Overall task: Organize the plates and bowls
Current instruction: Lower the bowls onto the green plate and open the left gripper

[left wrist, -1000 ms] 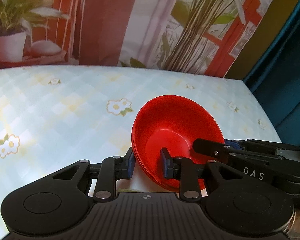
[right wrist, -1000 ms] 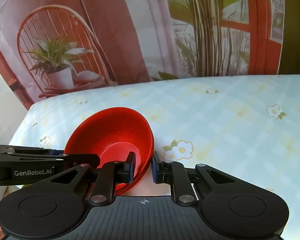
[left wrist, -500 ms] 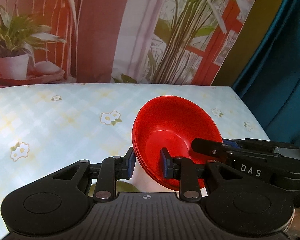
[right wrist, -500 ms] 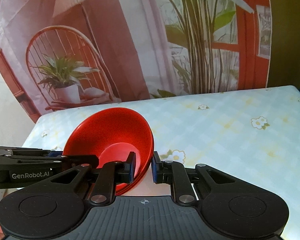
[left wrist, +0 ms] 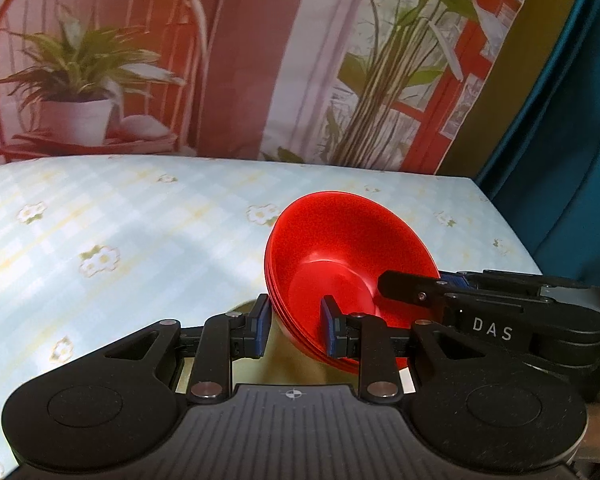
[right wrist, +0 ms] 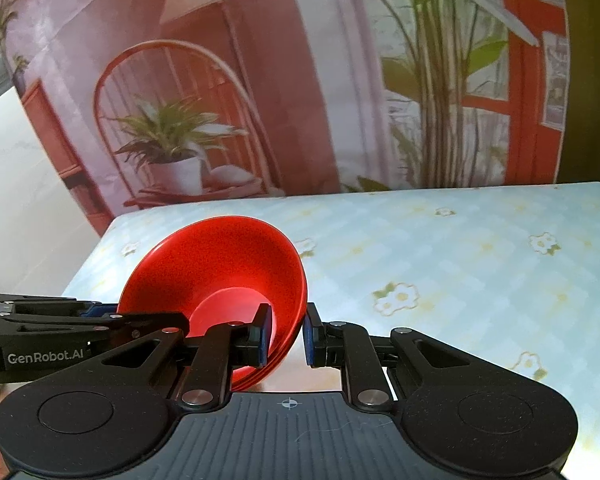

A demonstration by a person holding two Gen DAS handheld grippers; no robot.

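A stack of red bowls (left wrist: pixel 340 248) hangs in the air over the table, held from both sides. My left gripper (left wrist: pixel 294 326) is shut on its near left rim, one pad inside and one outside. My right gripper (right wrist: pixel 285 336) is shut on the opposite rim of the same stack (right wrist: pixel 220 264). Each gripper shows in the other's view: the right one in the left wrist view (left wrist: pixel 480 312) and the left one in the right wrist view (right wrist: pixel 60 332). A pale yellow-green dish (left wrist: pixel 284 364) lies below the stack, mostly hidden by my left gripper.
The table has a light blue checked cloth with daisies (left wrist: pixel 120 240). A printed backdrop of plants and a red chair (right wrist: pixel 220 100) stands behind its far edge. A teal curtain (left wrist: pixel 560 140) hangs at the right.
Both grippers have lifted the red bowl stack higher off the table. The table looks farther below and more of the backdrop shows. Both grips are unchanged.
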